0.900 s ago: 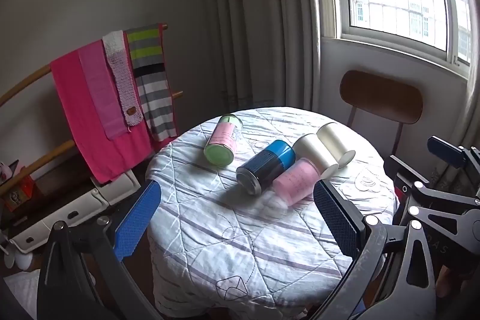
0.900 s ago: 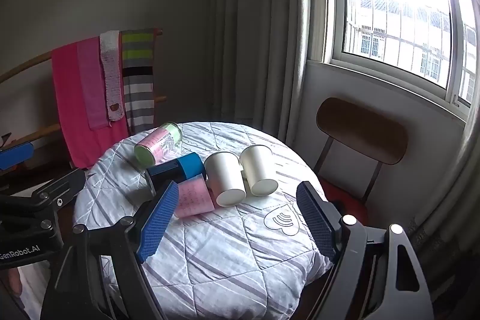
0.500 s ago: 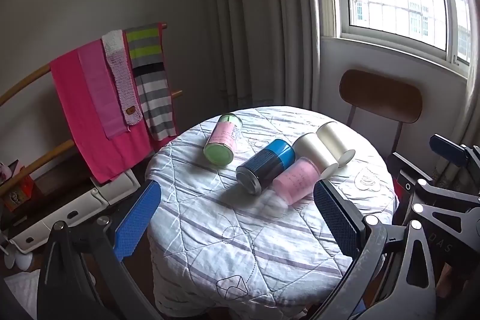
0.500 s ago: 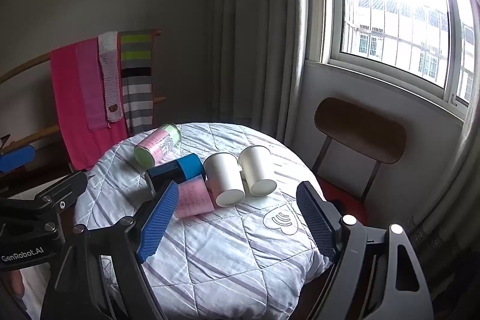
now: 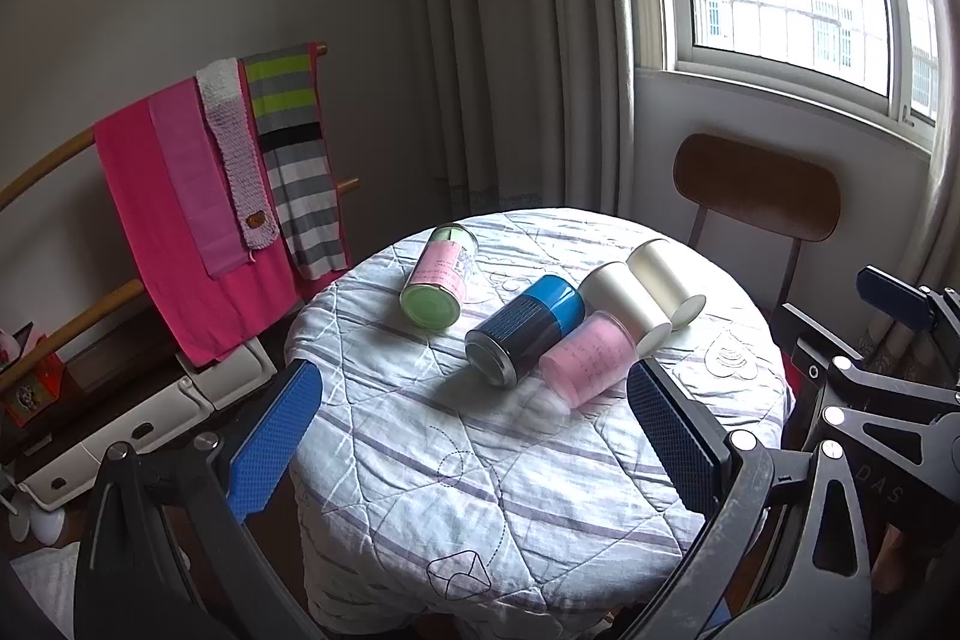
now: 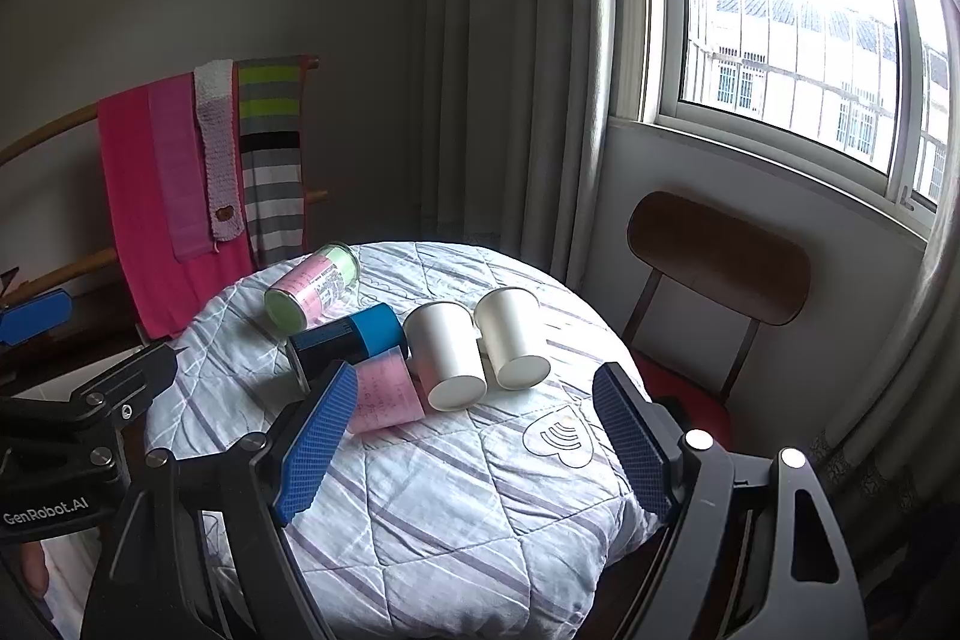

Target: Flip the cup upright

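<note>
Several cups lie on their sides on a round table [image 5: 480, 508] with a quilted cloth. A green cup with a pink label [image 5: 437, 277] [image 6: 312, 287] lies at the far left. A blue and black cup [image 5: 525, 329] [image 6: 348, 340], a pink cup [image 5: 588, 358] [image 6: 387, 397] and two white cups [image 5: 624, 295] [image 5: 666, 274] [image 6: 447, 355] [image 6: 510, 337] lie close together in the middle. My left gripper [image 5: 474, 436] is open and empty, held back from the table's near edge. My right gripper [image 6: 474, 436] is open and empty, also short of the cups.
A wooden chair [image 5: 756, 187] [image 6: 717, 256] stands behind the table under the window. A rack with pink and striped towels [image 5: 210, 184] [image 6: 198, 172] stands at the left. Curtains hang behind. A white appliance [image 5: 150, 412] sits on the floor at the left.
Both views have shifted very slightly. The cups have not moved. Both grippers stay open.
</note>
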`<state>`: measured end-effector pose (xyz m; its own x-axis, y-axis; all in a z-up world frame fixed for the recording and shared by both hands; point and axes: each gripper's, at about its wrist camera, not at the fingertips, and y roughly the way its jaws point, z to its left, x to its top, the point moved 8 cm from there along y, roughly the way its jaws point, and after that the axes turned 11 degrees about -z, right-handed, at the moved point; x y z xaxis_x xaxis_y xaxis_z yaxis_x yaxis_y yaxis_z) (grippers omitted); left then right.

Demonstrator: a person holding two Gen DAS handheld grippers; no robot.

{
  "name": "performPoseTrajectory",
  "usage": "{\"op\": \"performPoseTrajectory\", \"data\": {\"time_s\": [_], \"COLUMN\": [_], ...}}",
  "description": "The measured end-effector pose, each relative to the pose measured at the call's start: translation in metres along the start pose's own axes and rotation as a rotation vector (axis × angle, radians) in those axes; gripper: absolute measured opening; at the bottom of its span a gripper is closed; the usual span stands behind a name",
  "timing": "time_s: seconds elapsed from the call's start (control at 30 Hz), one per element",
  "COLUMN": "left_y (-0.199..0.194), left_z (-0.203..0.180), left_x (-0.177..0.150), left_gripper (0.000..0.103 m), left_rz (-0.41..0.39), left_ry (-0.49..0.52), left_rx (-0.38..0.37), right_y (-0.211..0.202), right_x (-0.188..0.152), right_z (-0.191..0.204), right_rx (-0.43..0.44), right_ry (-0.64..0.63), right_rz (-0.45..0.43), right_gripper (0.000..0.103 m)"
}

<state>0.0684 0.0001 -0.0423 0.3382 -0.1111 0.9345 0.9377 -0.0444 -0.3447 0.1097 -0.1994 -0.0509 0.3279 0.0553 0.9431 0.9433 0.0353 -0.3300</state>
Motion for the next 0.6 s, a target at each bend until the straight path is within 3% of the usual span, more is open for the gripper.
{"op": "performPoseTrajectory", "data": {"time_s": [0.6], "left_y": [0.014], "left_z": [-0.005], "left_x": [-0.007], "left_gripper": [0.103], "left_rz": [0.026], "left_ry": [0.015], "left_rx": [-0.011], "right_y": [0.012], "right_x": [-0.009], "right_z": [-0.006], "right_rx": [-0.006], "right_ry": [0.012], "right_rz": [0.030], "right_gripper": [0.082]}}
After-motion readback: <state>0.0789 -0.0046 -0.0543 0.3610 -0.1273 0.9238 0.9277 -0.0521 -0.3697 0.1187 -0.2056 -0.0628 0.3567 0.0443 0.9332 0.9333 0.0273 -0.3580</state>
